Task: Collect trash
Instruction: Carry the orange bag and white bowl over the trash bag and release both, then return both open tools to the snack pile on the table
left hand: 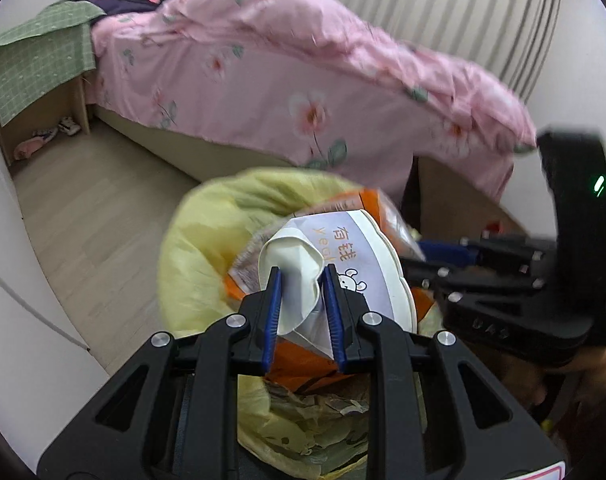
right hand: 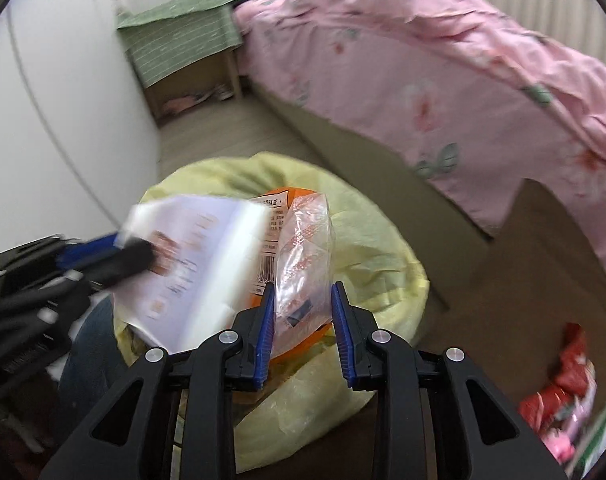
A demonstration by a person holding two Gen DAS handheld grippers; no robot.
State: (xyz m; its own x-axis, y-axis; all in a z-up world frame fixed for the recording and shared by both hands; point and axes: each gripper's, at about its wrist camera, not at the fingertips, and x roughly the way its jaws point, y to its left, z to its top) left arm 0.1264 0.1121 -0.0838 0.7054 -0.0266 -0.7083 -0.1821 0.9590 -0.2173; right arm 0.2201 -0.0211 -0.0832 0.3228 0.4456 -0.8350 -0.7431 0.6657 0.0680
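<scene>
A yellow trash bag (left hand: 207,240) lines a bin on the floor; it also shows in the right wrist view (right hand: 367,240). It holds orange packaging (left hand: 303,364). My left gripper (left hand: 303,276) is shut on a crumpled white paper container (left hand: 299,280) with a lavender printed label, held over the bag. The same container shows blurred in the right wrist view (right hand: 191,264). My right gripper (right hand: 301,292) is over the bag with a clear plastic wrapper (right hand: 303,256) between its fingers; the wrapper touches the left finger and a gap shows at the right one.
A bed with a pink floral duvet (left hand: 303,80) stands behind the bin. A bedside table under a green cloth (left hand: 39,56) is at the far left by the white wall. Red and pink packets (right hand: 567,400) lie on the brown floor at the lower right.
</scene>
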